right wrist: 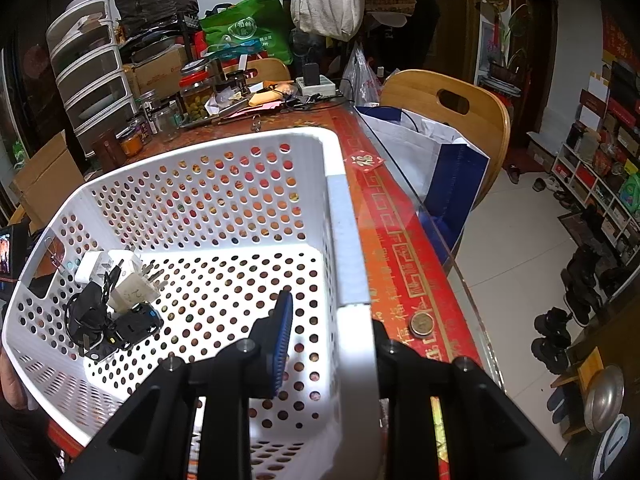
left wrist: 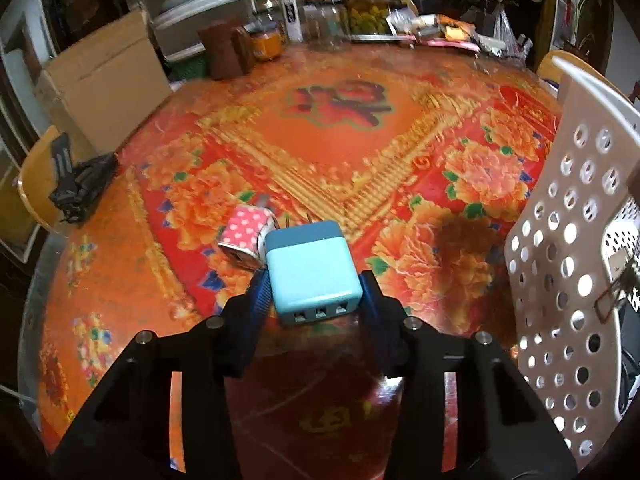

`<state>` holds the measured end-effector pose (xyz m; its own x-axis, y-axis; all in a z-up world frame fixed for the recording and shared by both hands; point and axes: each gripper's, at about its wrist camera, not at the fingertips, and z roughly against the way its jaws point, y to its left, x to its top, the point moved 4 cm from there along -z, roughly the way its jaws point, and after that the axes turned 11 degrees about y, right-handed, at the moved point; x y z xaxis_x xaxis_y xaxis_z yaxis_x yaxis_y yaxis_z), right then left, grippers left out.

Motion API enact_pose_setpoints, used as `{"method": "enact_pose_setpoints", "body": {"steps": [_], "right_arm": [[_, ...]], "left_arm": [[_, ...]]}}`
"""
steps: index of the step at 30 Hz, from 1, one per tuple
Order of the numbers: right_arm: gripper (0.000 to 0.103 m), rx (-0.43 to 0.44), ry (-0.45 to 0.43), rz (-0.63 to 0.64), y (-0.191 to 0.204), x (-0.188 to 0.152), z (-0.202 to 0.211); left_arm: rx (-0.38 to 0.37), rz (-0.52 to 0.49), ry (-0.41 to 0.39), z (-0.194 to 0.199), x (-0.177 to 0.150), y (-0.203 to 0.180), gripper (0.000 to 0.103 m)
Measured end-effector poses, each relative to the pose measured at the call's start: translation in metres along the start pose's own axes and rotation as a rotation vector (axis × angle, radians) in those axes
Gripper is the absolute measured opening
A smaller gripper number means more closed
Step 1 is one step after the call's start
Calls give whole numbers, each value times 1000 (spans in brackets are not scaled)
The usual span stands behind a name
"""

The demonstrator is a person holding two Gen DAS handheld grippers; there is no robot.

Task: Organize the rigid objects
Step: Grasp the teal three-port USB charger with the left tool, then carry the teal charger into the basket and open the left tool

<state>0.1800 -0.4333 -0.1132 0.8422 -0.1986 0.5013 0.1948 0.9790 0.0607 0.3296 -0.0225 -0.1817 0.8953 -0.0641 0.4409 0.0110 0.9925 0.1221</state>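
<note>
My left gripper [left wrist: 314, 280] is shut on a light blue USB charger block [left wrist: 310, 268] and holds it just above the table. A pink polka-dot charger [left wrist: 246, 236] lies on the table just beyond it to the left. The white perforated basket [left wrist: 576, 240] stands at the right. My right gripper [right wrist: 332, 320] is shut on the basket's right wall [right wrist: 352, 280], one finger inside and one outside. Inside the basket, at its left, lie white chargers [right wrist: 120, 276] and black adapters with cable [right wrist: 108, 320].
The table has a red and orange floral cover [left wrist: 320, 152]. A black crumpled bag [left wrist: 80, 188] lies at its left edge. Jars, boxes and drawers crowd the far side [left wrist: 320, 12]. A coin [right wrist: 422, 322] lies near the table's right edge. A wooden chair [right wrist: 452, 120] stands beyond.
</note>
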Motion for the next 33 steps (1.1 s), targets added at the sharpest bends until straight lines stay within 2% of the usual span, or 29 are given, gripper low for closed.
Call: {"method": "enact_pose_setpoints", "body": {"steps": [4,8,22,28,33], "right_arm": [[24,-15,6,6,0,1,-1],[24,-15,4,8,1,1,0],[24,2,-2,16,1,0,-1],[24,5,-3,17,1,0,-1],[24,14,-6,19,1,0,-1]], "left_arm": [[81,-2,-90,23,-3,4,40],[123,-3,-126,39,-8,9,40],[182,0,-258,113,-22,24,40],[234,-39,-320,153,-20,14,40],[249,-91,-365,187,-14,-9,40]]}}
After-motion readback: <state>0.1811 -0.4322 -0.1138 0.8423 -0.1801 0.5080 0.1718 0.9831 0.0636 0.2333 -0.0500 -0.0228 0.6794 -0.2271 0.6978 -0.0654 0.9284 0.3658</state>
